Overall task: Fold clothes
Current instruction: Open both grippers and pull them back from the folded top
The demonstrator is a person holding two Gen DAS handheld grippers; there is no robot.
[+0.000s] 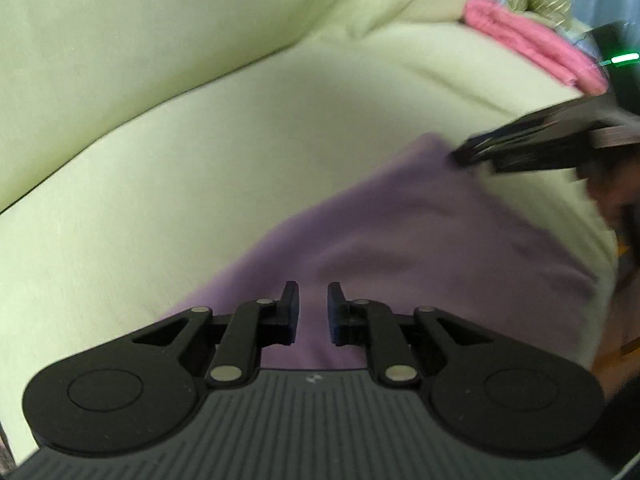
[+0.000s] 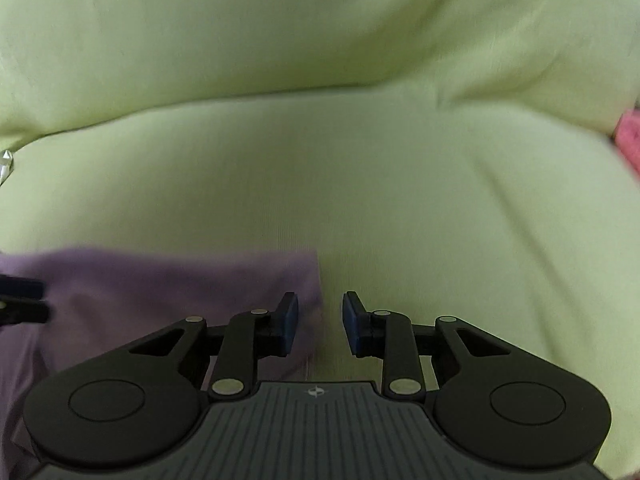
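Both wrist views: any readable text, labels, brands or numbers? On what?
No readable words or numbers in either view.
Small pale emblem on the left tongs' ribbed grey body: a symbol, no letters, blurred.
Same emblem on the right tongs' body: no letters.
Purple garment, pink cloth, green sofa cushion: no print or tag visible.

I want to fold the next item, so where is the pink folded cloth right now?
The pink folded cloth lies at the upper right of the left wrist view, on the pale green cushion, beyond the purple cloth.
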